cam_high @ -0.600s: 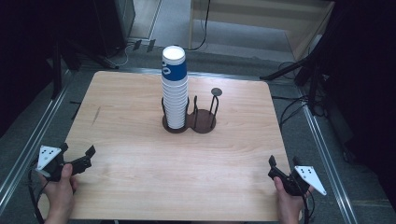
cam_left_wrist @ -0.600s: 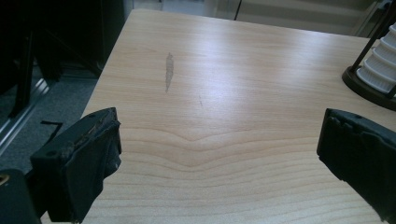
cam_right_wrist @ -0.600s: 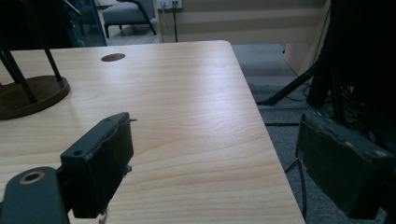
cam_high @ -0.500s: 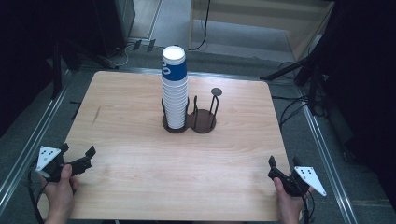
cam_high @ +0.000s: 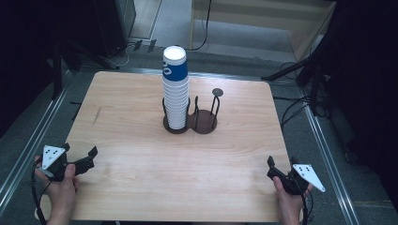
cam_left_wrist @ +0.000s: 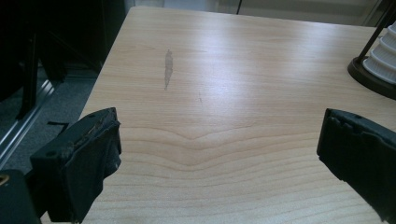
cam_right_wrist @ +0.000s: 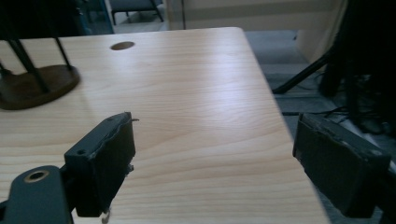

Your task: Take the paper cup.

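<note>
Nothing has shifted since before: your left gripper point(cam_high: 80, 158) and right gripper point(cam_high: 277, 169) rest at the near corners, jaws released and empty (start position), so next reach to the cup stack point(cam_high: 176, 93) mid-table in its holder point(cam_high: 204, 123).

- left hand-held gripper point(cam_high: 80, 157) sits a touch lower, nearer the surface's point(cam_high: 141, 187) near edge than before.
- its jaws gape wide over bare wood.

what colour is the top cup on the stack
White with a blue band, on the top cup; clearest in the high view.
</note>
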Motion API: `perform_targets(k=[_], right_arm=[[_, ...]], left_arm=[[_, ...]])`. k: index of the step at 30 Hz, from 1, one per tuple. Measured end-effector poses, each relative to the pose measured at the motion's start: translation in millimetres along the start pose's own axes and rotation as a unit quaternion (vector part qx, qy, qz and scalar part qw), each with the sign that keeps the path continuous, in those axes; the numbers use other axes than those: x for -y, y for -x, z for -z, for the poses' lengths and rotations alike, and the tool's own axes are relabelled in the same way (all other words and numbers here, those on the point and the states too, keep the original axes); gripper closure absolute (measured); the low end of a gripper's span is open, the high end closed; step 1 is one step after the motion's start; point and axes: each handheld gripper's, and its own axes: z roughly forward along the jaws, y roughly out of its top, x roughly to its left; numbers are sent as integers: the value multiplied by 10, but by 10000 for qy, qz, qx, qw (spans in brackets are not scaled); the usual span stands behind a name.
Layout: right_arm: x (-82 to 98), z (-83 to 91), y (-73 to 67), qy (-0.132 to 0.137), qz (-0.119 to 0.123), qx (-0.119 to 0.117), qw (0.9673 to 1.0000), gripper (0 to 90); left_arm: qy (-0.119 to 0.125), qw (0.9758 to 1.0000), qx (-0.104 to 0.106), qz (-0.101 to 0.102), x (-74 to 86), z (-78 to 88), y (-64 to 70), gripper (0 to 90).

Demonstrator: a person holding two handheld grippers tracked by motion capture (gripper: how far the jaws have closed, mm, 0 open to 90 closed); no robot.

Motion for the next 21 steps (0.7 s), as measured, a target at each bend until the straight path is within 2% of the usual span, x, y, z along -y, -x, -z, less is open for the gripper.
perform_targets(k=[1, 7, 12, 17, 18, 21], right_arm=[[-13, -6, -37, -9, -10, -68, 10000, 129], [-63, -17, -330, 26, 479, -228, 9986, 129], [-55, -14, -461, -11, 576, -456, 9973, 129], [-95, 27, -531, -100, 497, -435, 9978, 132], [-119, 51, -557, -82, 427, -474, 9979, 133], [-147, 71, -591, -5, 461, -462, 9979, 133]], left_arm=[[17, 10000, -16, 3, 0, 1, 1, 6], [50, 9999, 32, -101, 15, 40, 19, 6], [-7, 9997, 34, -253, 16, 21, 49, 6], [-58, 9996, 14, -274, 22, 12, 53, 6], [-65, 9996, 29, -264, 22, 7, 58, 6], [-79, 9995, 56, -288, 21, -11, 60, 6]])
